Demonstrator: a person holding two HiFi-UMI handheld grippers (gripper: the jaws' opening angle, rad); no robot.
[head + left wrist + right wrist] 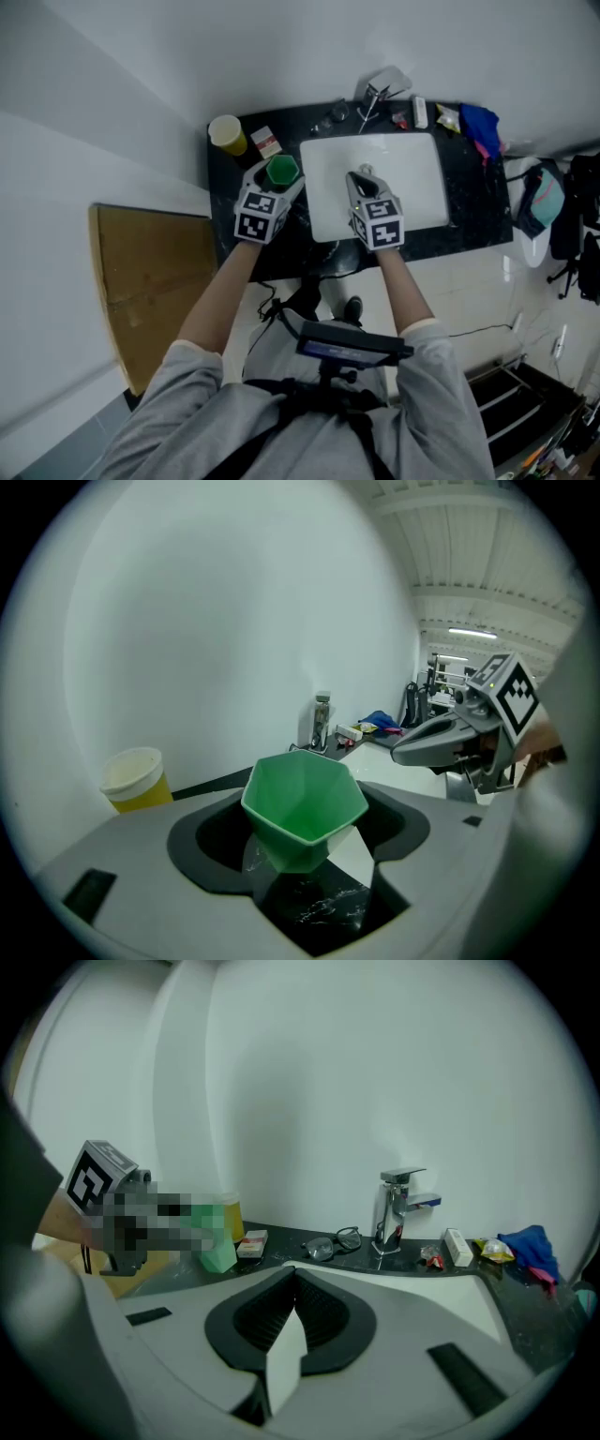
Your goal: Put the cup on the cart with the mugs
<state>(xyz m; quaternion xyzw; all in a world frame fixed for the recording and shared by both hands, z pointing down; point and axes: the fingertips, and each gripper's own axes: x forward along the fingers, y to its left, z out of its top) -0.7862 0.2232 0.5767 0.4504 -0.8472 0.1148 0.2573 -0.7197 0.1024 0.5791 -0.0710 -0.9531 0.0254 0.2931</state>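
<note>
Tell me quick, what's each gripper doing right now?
Left gripper: closed on the green cup.
Right gripper: closed, holding nothing.

Cup [305,803] plain green; paper cup [228,134] yellow, white lid. Counter [469,234] black with white flecks, sink [412,178] white, cloth [480,127] blue. Left gripper [279,176] and right gripper [362,174] pale grey, pads black, cubes patterned in black-and-white squares; sleeve [187,394] grey.

Count: 2 grippers (left gripper [277,185], right gripper [364,178]), 1 green cup [282,171], 1 yellow cup [226,134] at 11 o'clock, 1 sink [408,183], 1 faucet [398,1208] at 12 o'clock, 1 pair of glasses [333,1241], 1 blue cloth [480,127] at 1 o'clock, 1 cardboard sheet [155,281] at 9 o'clock.
</note>
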